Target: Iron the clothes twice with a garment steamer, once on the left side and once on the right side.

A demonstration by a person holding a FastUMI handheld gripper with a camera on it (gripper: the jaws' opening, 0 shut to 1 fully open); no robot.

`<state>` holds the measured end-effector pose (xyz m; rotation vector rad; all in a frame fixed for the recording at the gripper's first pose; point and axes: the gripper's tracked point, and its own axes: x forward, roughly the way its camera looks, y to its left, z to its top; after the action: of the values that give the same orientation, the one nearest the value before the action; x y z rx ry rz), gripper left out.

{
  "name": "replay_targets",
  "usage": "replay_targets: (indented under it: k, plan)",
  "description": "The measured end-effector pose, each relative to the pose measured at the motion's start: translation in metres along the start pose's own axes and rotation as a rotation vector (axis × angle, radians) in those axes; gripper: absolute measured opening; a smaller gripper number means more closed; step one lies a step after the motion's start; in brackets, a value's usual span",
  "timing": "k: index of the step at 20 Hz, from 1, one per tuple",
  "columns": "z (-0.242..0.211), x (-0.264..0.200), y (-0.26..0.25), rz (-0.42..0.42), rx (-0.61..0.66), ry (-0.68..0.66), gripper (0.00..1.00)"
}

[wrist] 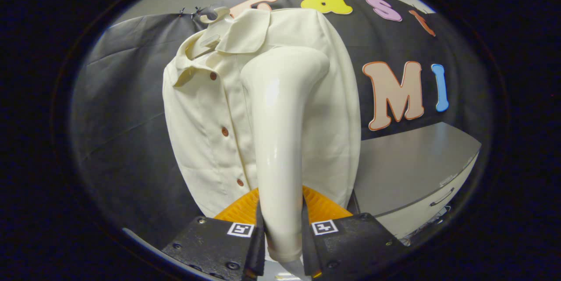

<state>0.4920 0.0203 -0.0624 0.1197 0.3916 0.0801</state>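
A cream button-up shirt (pixel 206 132) hangs on a hanger (pixel 214 14) against the dark cloth wall. My gripper (pixel 280 232) is shut on the handle of a glossy white garment steamer (pixel 278 140), which rises straight up between the fingers. The steamer's wide head (pixel 289 64) lies against the shirt's upper part, to the right of the row of brown buttons and just below the collar. The shirt's middle and part of its right half are hidden behind the steamer.
A grey cabinet (pixel 412 167) with a drawer handle stands at the right, beside the shirt's lower edge. Dark cloth (pixel 122 119) hangs to the left of the shirt.
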Motion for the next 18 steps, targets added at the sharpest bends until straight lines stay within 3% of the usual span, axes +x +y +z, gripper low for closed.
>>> replay_targets:
  k: [18]
  plan:
    - [-0.144,0.024,-0.018,0.025,0.046,0.251,0.34]
